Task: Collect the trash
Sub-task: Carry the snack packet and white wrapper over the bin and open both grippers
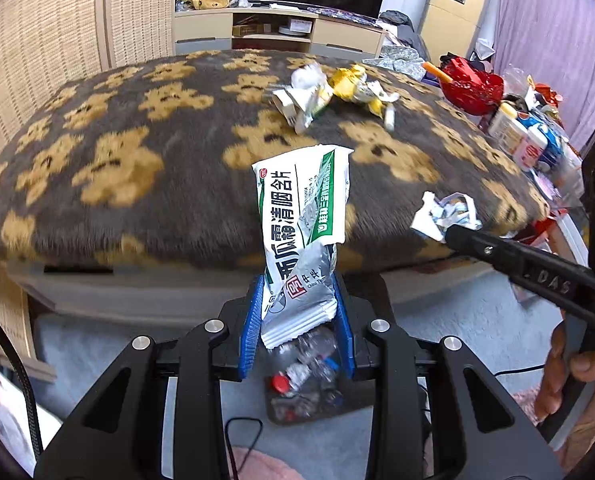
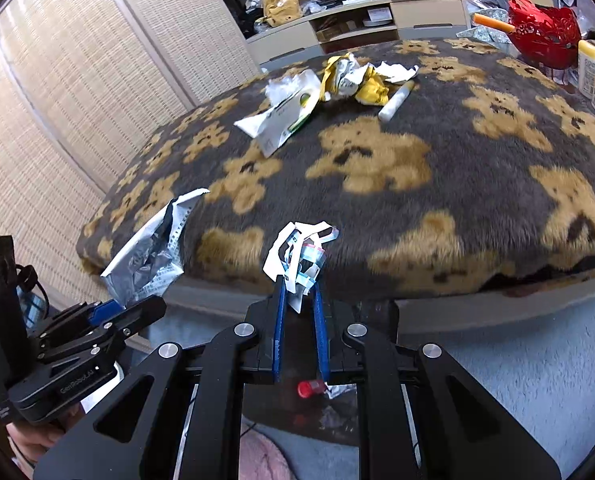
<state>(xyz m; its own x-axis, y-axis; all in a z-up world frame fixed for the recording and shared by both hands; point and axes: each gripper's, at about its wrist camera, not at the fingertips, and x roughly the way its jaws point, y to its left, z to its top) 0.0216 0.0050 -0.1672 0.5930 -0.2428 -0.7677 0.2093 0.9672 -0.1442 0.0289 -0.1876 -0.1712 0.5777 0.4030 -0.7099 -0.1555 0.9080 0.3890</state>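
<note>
My left gripper (image 1: 299, 304) is shut on a white-and-green foil wrapper (image 1: 303, 220) and holds it upright in front of the table edge; the wrapper also shows in the right wrist view (image 2: 149, 256). My right gripper (image 2: 297, 292) is shut on a crumpled white-and-blue paper scrap (image 2: 297, 252), which also shows in the left wrist view (image 1: 445, 212). Below both grippers a dark bin (image 1: 309, 384) on the floor holds a crushed bottle with a red cap (image 2: 309, 389). Further trash lies on the bear-pattern table cover (image 2: 377, 184): a yellow wrapper (image 2: 353, 78), a white-green packet (image 2: 281, 120) and a white tube (image 2: 395, 102).
A red basket (image 2: 545, 32) and white bottles (image 1: 517, 136) stand at the table's right end. A woven screen (image 1: 37, 60) is on the left. A TV cabinet (image 1: 273, 32) stands behind the table. Pale carpet (image 2: 517, 360) covers the floor.
</note>
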